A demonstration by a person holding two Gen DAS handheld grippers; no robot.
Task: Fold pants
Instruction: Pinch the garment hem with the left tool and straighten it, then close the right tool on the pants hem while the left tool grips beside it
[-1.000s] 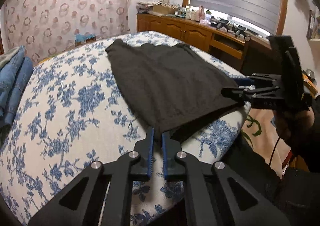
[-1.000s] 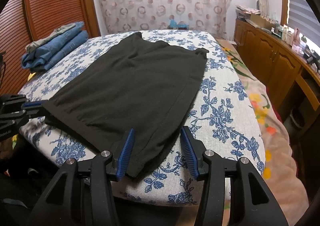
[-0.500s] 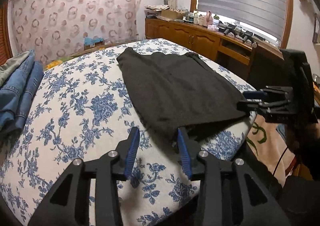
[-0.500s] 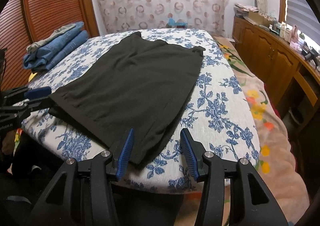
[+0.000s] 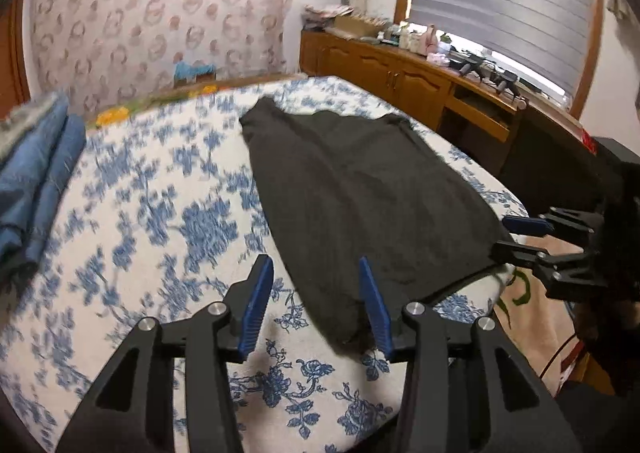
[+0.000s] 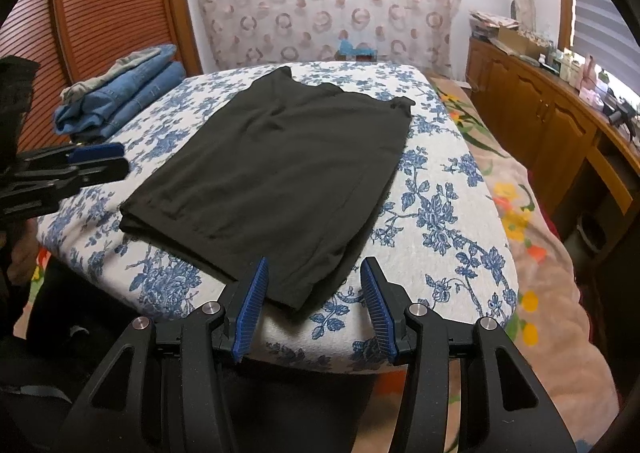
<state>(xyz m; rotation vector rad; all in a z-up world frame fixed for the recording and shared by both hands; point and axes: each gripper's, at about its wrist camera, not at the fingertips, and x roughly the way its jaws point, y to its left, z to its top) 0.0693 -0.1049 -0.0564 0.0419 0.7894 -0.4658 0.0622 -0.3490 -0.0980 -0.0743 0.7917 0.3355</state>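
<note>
A: Where are your pants [image 6: 276, 169]?
B: Flat on the floral bed [image 6: 448, 237], 12 o'clock of your released left gripper [image 5: 316, 303] and right gripper [image 6: 314, 303]. No legible writing.

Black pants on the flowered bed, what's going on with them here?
A person with tongs in each hand is folding the black pants, which lie flat on the floral bedspread. Both the left tongs and the right tongs are open and hold nothing, each hovering at a near corner of the pants. Folded jeans sit stacked at the far left.
</note>
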